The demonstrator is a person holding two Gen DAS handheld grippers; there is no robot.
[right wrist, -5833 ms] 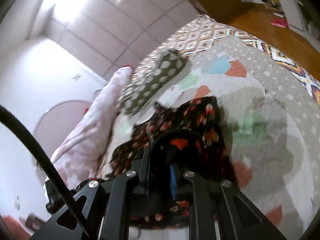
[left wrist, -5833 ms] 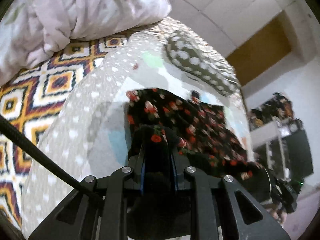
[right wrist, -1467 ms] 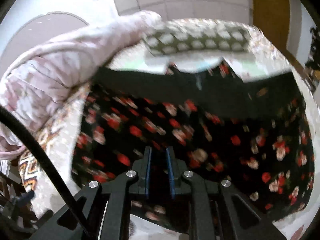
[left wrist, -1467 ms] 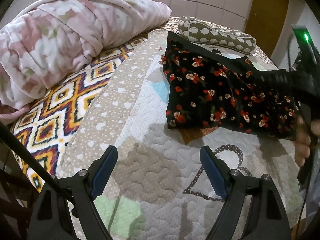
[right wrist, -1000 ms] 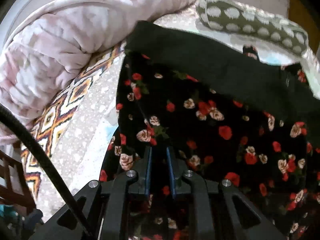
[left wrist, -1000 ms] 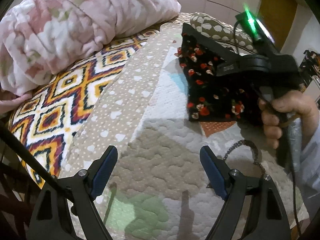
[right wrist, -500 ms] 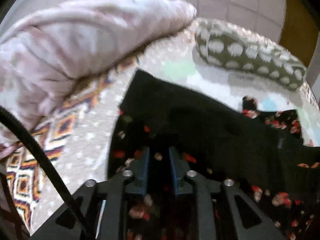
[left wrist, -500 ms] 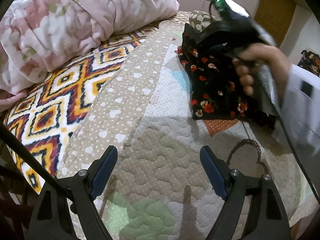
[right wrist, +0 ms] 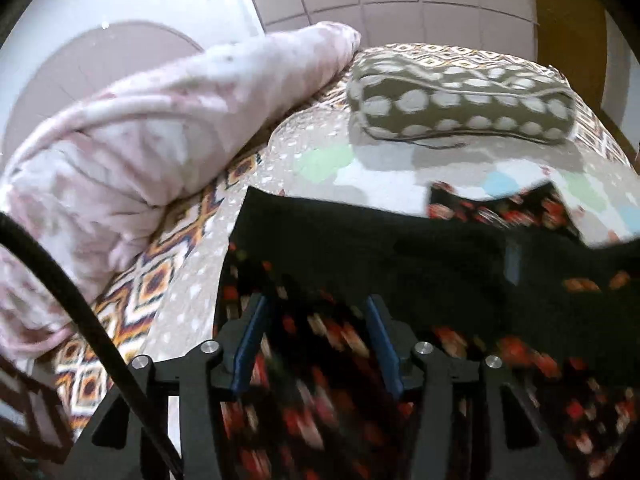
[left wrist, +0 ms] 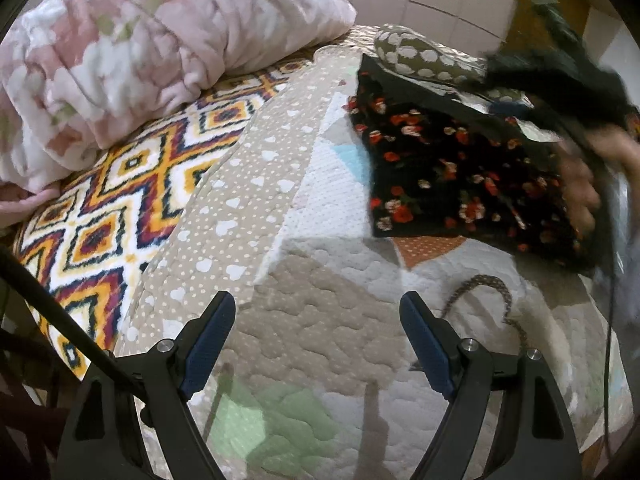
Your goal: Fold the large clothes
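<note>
A black garment printed with small red and cream flowers point(left wrist: 452, 176) is lying folded into a rough rectangle on the pale quilted patchwork bedspread point(left wrist: 320, 320), near the far end of the bed and just in front of the olive bolster cushion with white spots point(right wrist: 460, 108). A bulky pink-and-white floral duvet point(left wrist: 140, 60) is sitting well apart from it on the orange, white and navy diamond-patterned blanket point(left wrist: 112, 208).

The left gripper point(left wrist: 316, 340) is hovering with its blue-padded jaws spread wide over bare quilt, nothing between them, the garment's near edge lying beyond its tips. The right gripper point(right wrist: 316, 344) is hanging over the floral cloth with its jaws opening; the fabric is showing blurred between and below the pads, which are not pressing on it (a plain black band of the garment is crossing the view above them). In the left wrist view the person's hand point(left wrist: 580, 192) carrying that gripper is appearing blurred at the garment's right side.

The cloth is looking thin, light and limp, draping flat with soft creases, so it is likely sagging and sliding open wherever it is unsupported. The firmest holds are probably the two corners of one folded edge, pinched through all layers at once.
</note>
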